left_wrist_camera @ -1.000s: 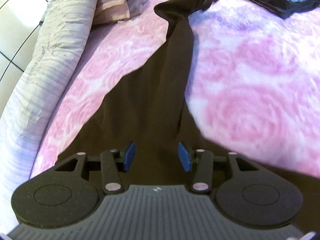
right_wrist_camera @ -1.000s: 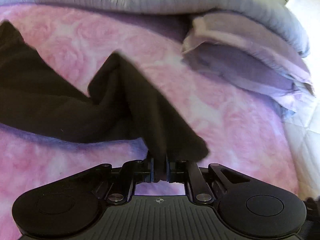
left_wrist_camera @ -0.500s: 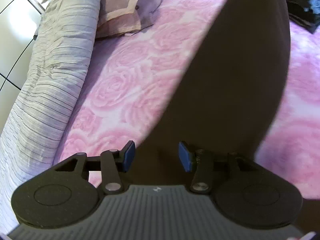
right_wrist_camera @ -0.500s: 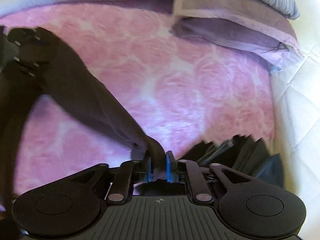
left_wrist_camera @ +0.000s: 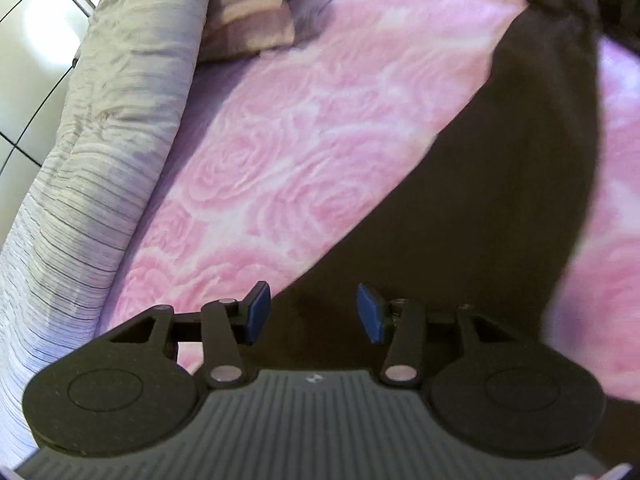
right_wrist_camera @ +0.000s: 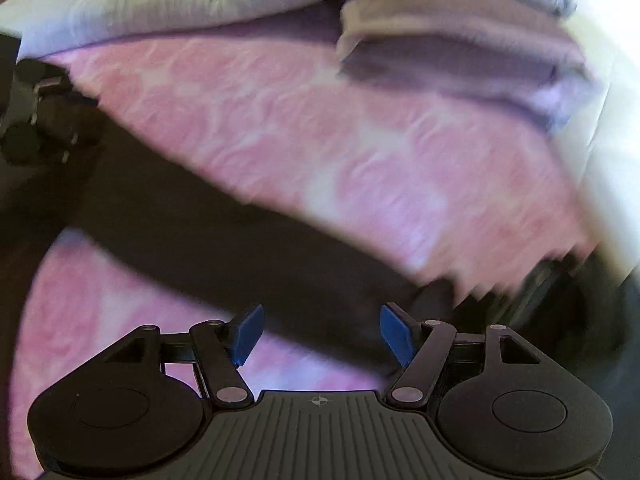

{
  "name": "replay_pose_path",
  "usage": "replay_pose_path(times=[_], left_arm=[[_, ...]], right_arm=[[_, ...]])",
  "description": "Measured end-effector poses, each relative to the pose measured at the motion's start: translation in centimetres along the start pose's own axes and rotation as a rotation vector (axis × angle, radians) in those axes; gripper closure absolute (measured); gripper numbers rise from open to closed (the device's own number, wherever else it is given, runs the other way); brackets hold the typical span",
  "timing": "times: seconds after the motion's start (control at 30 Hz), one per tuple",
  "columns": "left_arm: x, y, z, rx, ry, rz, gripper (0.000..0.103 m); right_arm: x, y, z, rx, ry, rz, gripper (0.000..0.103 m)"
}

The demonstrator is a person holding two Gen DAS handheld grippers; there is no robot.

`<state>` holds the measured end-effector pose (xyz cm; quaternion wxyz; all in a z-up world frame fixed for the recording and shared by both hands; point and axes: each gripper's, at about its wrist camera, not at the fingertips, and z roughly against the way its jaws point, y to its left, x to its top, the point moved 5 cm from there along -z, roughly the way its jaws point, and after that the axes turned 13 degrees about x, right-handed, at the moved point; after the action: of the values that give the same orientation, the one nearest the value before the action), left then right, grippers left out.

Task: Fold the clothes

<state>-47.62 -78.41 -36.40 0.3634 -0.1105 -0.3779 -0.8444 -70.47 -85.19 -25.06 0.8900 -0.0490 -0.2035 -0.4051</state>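
Left wrist view, left to right: a grey striped quilt (left_wrist_camera: 100,152) runs along the left edge of the bed. A mauve pillow (left_wrist_camera: 256,8) lies at the far left, touching the quilt. The pink rose-patterned blanket (left_wrist_camera: 304,152) covers the bed surface. The dark garment (left_wrist_camera: 500,208) lies as a long band on the blanket, from the near centre under the gripper out to the far right corner, where it narrows and bunches.

The left gripper (left_wrist_camera: 313,314) is held partly open. Its 2 blue pads (left_wrist_camera: 256,312) stand apart with a clear gap. The near end of the dark garment lies below and between them; the left pad sits at the garment's left edge, over the boundary with the pink blanket. Neither pad presses on the cloth, as far as the view shows.

Right wrist view, left to right: this frame is motion-blurred. The left gripper appears as a dark shape at the far left edge, at the garment's far end. The dark garment (right_wrist_camera: 224,240) runs diagonally from there down to the near right, over the pink blanket (right_wrist_camera: 320,128).

The right gripper (right_wrist_camera: 320,334) stands wide; its jaws have just been opening. The garment's near end passes between the 2 blue pads (right_wrist_camera: 394,332), closer to the right pad, and is not clamped. To the far right lie the pillow (right_wrist_camera: 460,52) and, at the near right edge, a blurred dark pile (right_wrist_camera: 560,292).
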Motion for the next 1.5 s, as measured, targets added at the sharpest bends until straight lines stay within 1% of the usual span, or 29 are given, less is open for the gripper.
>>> replay_pose_path(times=[0.07,0.17,0.23,0.3,0.33,0.37,0.4,0.5,0.53,0.6,0.7,0.73,0.77,0.8,0.87,0.93,0.97,1.0,1.1,1.17,1.27,1.3,1.4,1.5], left_arm=[[-0.4,-1.3,1.5,-0.041,-0.004,0.003,0.059],[-1.3,-3.5,2.5,-0.09,0.021,0.001,0.059],[-2.0,-5.0,2.6,-0.112,0.05,-0.001,0.06],[-2.5,-5.3,2.9,-0.098,0.064,0.007,0.06],[-2.7,-5.3,3.2,-0.088,0.068,0.014,0.06],[-3.0,-5.1,3.6,-0.075,0.075,0.024,0.06],[-3.6,-4.5,4.3,-0.054,0.087,0.044,0.06],[-5.8,-2.6,6.4,0.006,0.127,0.105,0.059],[-7.0,-2.0,7.2,0.023,0.154,0.13,0.059],[-9.7,-0.7,9.2,0.057,0.219,0.188,0.059],[-13.8,0.7,13.0,0.095,0.331,0.306,0.059],[-15.2,1.1,14.5,0.106,0.371,0.349,0.059],[-16.4,1.5,16.0,0.117,0.403,0.389,0.056],[-17.5,1.8,17.6,0.13,0.419,0.42,0.047],[-19.5,2.5,20.9,0.158,0.445,0.473,0.037],[-21.6,3.2,23.9,0.174,0.467,0.513,0.035],[-22.6,3.6,25.3,0.18,0.474,0.532,0.031],[-23.7,4.3,26.7,0.185,0.472,0.557,0.029],[-26.8,6.3,31.0,0.198,0.46,0.629,0.027],[-29.1,8.2,33.7,0.195,0.418,0.662,0.026],[-32.5,11.0,37.6,0.186,0.351,0.711,0.026],[-33.9,11.9,38.9,0.169,0.321,0.728,0.026],[-37.8,14.1,42.9,0.135,0.257,0.721,0.026],[-41.7,16.5,47.3,0.14,0.233,0.7,0.025]], right_arm=[[-1.4,0.4,-1.1,0.002,-0.024,-0.015,0.035],[-1.1,-0.6,-2.1,-0.027,-0.126,-0.064,0.035],[-0.6,-1.5,-3.2,-0.018,-0.177,-0.119,0.035],[-0.3,-2.6,-5.1,-0.045,-0.17,-0.172,0.035],[-0.3,-3.1,-6.1,-0.077,-0.141,-0.188,0.035],[-0.5,-3.5,-7.1,-0.125,-0.091,-0.19,0.035],[-0.6,-3.5,-7.5,-0.156,-0.065,-0.188,0.035],[-0.3,-1.6,-6.0,-0.166,-0.114,-0.113,0.035],[-0.2,-0.8,-5.4,-0.167,-0.134,-0.085,0.035],[-0.5,1.3,-4.4,-0.118,-0.152,-0.059,0.035],[-1.9,4.8,-3.1,-0.021,-0.157,-0.109,0.033],[-2.5,6.2,-2.7,0.009,-0.153,-0.129,0.031],[-3.1,7.7,-2.3,0.042,-0.145,-0.152,0.026],[-3.7,9.3,-2.0,0.078,-0.134,-0.177,0.024],[-5.0,12.6,-0.9,0.127,-0.118,-0.212,0.022],[-6.2,15.8,0.4,0.168,-0.103,-0.242,0.021],[-6.7,17.4,1.1,0.18,-0.099,-0.255,0.02],[-7.1,19.0,1.9,0.187,-0.098,-0.266,0.02],[-7.9,23.7,4.3,0.193,-0.107,-0.291,0.019],[-8.1,26.8,6.0,0.191,-0.12,-0.304,0.019],[-8.3,32.3,9.3,0.15,-0.185,-0.314,0.019],[-8.3,34.3,10.5,0.129,-0.215,-0.32,0.019],[-9.2,40.4,14.0,0.068,-0.286,-0.37,0.018],[-11.2,46.9,16.7,0.025,-0.319,-0.444,0.015]])
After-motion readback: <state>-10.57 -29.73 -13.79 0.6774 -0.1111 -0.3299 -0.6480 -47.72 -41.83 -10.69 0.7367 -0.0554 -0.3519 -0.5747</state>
